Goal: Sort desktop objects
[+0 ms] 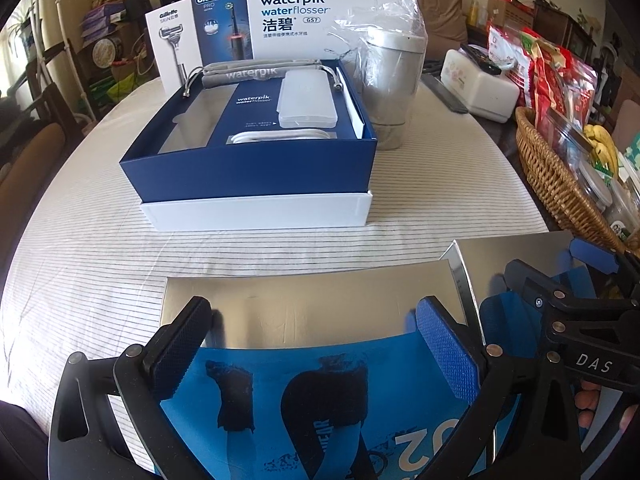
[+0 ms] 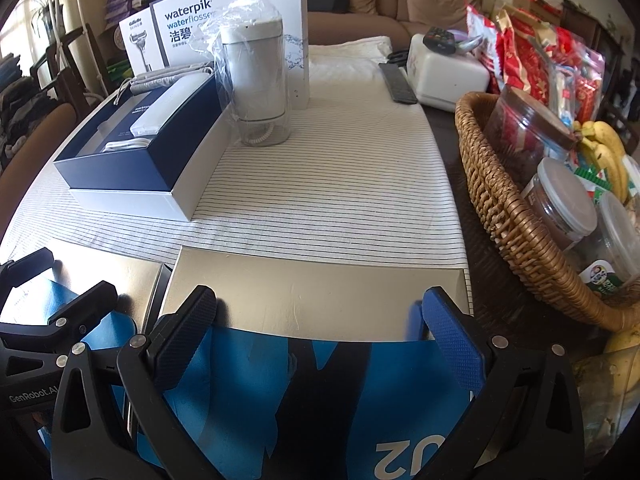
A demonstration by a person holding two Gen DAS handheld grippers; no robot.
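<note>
Two flat silver-and-blue boxes lie side by side at the near table edge. My left gripper stands open just above the left box, its fingers wide apart with nothing clamped. My right gripper is open in the same way over the right box. Farther back sits an open navy Waterpik box holding a white case, a cord and a grey pouch. A grey water flosser wrapped in clear plastic stands upright beside it.
Waterpik, Oral-B and Gillette packages stand upright at the back. A wicker basket with jars, bananas and snack bags crowds the right edge. A white box and a remote lie at the far right. Bare striped cloth spans the middle.
</note>
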